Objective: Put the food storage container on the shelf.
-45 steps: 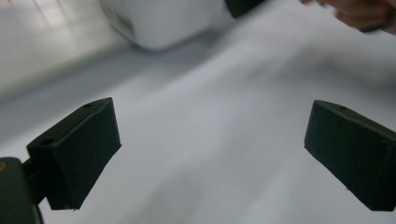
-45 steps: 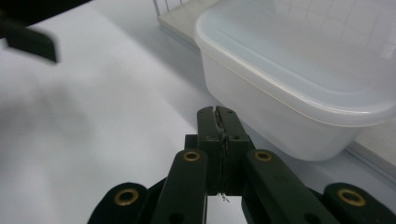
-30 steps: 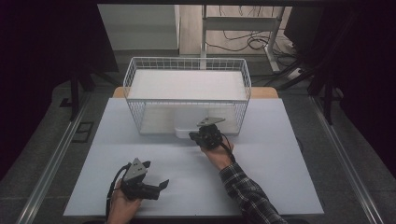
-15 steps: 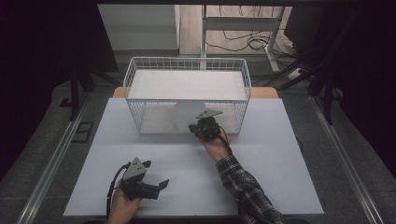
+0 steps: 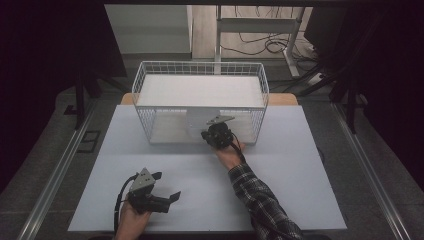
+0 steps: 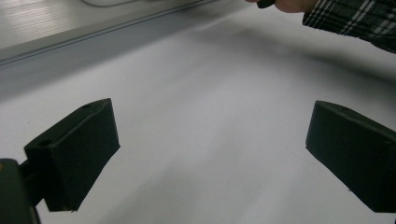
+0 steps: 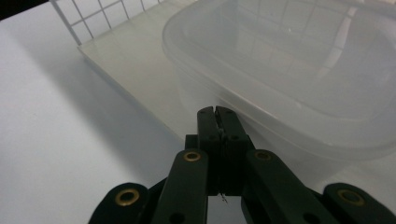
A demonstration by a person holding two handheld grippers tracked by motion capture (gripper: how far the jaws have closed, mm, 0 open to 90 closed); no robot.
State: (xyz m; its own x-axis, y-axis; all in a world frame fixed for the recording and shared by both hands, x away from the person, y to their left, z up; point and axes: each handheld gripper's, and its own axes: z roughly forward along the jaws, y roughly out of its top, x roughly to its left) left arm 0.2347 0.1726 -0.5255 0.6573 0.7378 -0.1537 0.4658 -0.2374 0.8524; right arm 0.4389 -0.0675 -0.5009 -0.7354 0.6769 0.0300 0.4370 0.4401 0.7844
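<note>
A clear plastic container (image 7: 289, 70) stands right by the front wall of the white wire basket (image 5: 200, 63); in the high view the container (image 5: 197, 122) is a pale block there. Whether it stands inside or just outside the wire I cannot tell. My right gripper (image 5: 207, 132) is at it, jaws shut with nothing visible between them. In the right gripper view the right gripper (image 7: 217, 112) has its tips at the container's side wall, just under the rim. My left gripper (image 5: 167, 186) rests open near the table's front left. In its own view the left gripper (image 6: 210, 149) frames bare table.
The white table (image 5: 300, 165) spreads wide to the right and between the two hands. A plaid sleeve (image 6: 355, 23) reaches from the front edge toward the basket. Cables and a metal frame leg (image 5: 218, 40) lie on the floor behind the table.
My right gripper has moved forward and slightly left, up to the basket's front wall and the container. The left gripper has stayed where it was.
</note>
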